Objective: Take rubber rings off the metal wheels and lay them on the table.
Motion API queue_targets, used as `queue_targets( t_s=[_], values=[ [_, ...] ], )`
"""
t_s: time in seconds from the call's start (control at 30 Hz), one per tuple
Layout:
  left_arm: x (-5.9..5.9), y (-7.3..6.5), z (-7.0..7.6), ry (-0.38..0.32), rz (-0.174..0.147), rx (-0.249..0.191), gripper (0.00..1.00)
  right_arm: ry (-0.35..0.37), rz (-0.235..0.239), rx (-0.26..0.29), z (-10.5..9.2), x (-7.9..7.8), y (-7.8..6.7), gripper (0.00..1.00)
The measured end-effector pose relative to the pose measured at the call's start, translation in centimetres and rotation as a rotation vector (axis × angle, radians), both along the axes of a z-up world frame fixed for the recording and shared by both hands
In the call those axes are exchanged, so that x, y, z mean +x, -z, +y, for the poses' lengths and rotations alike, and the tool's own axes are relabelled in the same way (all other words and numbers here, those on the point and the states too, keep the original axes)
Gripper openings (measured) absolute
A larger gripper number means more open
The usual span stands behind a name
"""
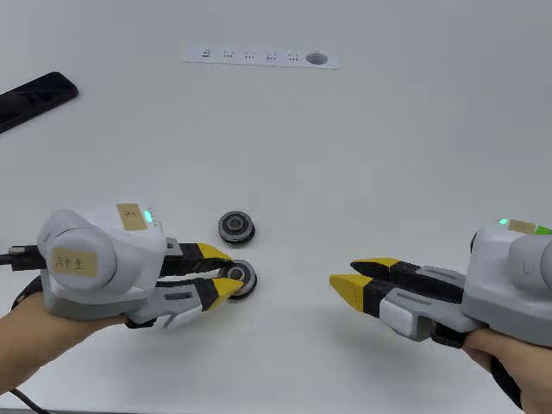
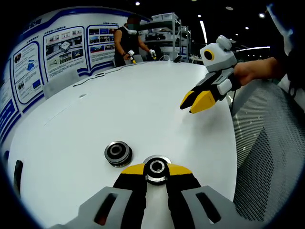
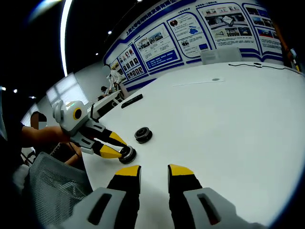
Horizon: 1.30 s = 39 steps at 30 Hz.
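My left tongs (image 1: 226,269) are closed on the near wheel (image 2: 156,168), yellow tips against either side of its black rubber ring. Their own camera gives me the shiny metal hub and dark bore, which the head view half hides behind the tips. The second wheel (image 1: 236,227) lies flat just beyond them (round, black-rimmed, not touching). My right tongs (image 1: 362,278) hover well off to the side over the smooth white table (image 1: 345,155), jaws a narrow gap apart, empty.
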<state>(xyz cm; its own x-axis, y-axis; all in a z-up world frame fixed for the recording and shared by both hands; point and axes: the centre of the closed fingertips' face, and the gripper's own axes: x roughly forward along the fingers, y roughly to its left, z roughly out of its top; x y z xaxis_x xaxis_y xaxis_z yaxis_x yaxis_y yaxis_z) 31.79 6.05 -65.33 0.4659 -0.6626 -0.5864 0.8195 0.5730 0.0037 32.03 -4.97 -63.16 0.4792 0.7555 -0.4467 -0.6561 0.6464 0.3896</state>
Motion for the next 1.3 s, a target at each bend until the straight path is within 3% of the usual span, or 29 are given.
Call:
queue_targets(
  t_s=[0.37,0.43,0.47,0.57,0.63,0.83,0.97,1.13,1.3],
  values=[
    [-0.2,0.1,-0.2,0.052,-0.015,0.055,0.14,-0.006,-0.004,-0.002,0.1,0.0,-0.1,0.23],
    [-0.2,0.1,-0.2,0.042,-0.005,0.051,0.14,-0.007,-0.001,0.004,0.3,0.0,-0.2,0.22],
    [-0.1,0.1,-0.1,0.027,0.007,0.042,0.14,-0.007,0.002,0.010,0.5,0.0,-0.2,0.22],
    [-0.1,0.1,-0.1,0.043,0.003,0.054,0.13,0.002,0.017,0.035,0.8,0.0,-0.4,0.22],
    [-0.2,0.2,-0.2,0.067,-0.006,0.091,0.13,0.008,0.027,0.056,1.1,0.2,-0.6,0.22],
    [-0.2,0.2,-0.2,0.092,-0.005,0.123,0.13,0.008,0.052,0.103,2.6,0.3,-0.9,0.23],
    [-0.3,0.3,-0.3,0.136,-0.025,0.197,0.13,0.028,0.100,0.143,3.9,0.1,-0.7,0.25],
    [-0.3,0.3,-0.3,0.128,-0.007,0.185,0.12,0.081,0.199,0.222,5.5,0.0,-0.4,0.25],
    [-0.4,0.3,-0.3,0.142,-0.001,0.201,0.12,0.073,0.245,0.239,7.2,-0.4,-0.2,0.29]
  ],
)
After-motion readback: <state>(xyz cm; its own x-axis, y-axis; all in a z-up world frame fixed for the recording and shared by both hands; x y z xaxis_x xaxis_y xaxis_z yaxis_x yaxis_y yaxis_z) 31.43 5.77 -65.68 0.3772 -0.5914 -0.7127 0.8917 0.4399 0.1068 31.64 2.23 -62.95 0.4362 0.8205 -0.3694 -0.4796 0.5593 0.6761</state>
